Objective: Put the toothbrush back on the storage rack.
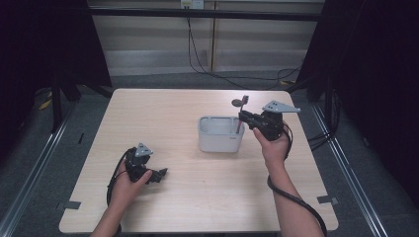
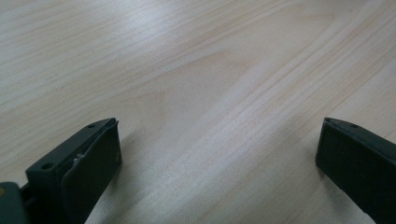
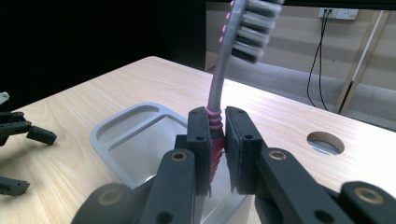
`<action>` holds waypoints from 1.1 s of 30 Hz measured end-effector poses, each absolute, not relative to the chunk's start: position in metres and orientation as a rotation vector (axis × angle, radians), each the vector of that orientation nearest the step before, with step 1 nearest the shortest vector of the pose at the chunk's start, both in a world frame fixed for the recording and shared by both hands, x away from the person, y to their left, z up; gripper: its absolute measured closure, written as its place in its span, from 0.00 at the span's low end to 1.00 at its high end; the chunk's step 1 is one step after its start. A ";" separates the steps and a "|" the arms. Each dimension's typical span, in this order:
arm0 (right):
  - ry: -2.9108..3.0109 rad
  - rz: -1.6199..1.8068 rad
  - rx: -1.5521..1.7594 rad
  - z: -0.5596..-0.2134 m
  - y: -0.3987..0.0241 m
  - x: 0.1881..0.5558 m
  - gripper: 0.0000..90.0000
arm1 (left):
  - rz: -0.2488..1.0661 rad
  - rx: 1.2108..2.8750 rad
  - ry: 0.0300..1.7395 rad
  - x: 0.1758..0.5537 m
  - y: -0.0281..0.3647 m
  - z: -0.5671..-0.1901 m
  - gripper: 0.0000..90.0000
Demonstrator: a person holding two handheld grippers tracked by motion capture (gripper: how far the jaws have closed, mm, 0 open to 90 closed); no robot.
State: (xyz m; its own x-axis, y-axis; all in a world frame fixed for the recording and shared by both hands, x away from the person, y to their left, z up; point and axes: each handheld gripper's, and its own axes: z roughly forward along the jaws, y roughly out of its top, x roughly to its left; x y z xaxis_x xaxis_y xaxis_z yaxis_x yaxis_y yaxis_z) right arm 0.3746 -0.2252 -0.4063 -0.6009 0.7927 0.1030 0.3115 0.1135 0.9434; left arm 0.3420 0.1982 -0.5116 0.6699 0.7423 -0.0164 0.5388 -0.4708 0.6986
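**Tongs pinch a toothbrush over the grey holder**

Right tongs (image 3: 215,140) are pressed onto a toothbrush (image 3: 218,88), clamped at the pink ribbed part of its handle. From where I stand the brush is nearly upright, bristled head at the top, its lower end reaching down into the grey holder (image 1: 219,134) near the middle of the tabletop (image 1: 163,113). The holder is a rounded box with a narrow compartment along one side and a bigger one beside it; the brush is over the bigger one. Left tongs (image 1: 159,174) rest low on the tabletop, well apart from the holder, spread wide with bare wood between them.
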 end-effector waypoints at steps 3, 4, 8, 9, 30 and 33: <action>1.971 1.494 1.072 -0.408 -0.226 0.373 0.90 | 0.379 2.188 0.985 0.342 0.198 -0.512 0.00; 1.971 1.493 1.070 -0.408 -0.226 0.373 0.90 | 0.379 2.189 0.985 0.342 0.198 -0.512 0.00; 1.977 1.492 1.076 -0.411 -0.227 0.370 0.90 | 0.379 2.191 0.983 0.342 0.198 -0.512 0.00; 1.979 1.493 1.077 -0.411 -0.228 0.370 0.90 | 0.380 2.188 0.985 0.342 0.198 -0.512 0.00; 1.994 1.496 1.095 -0.422 -0.230 0.362 0.90 | 0.379 2.187 0.986 0.342 0.198 -0.512 0.00; 1.998 1.492 1.098 -0.423 -0.230 0.362 0.90 | 0.378 2.188 0.985 0.342 0.198 -0.512 0.00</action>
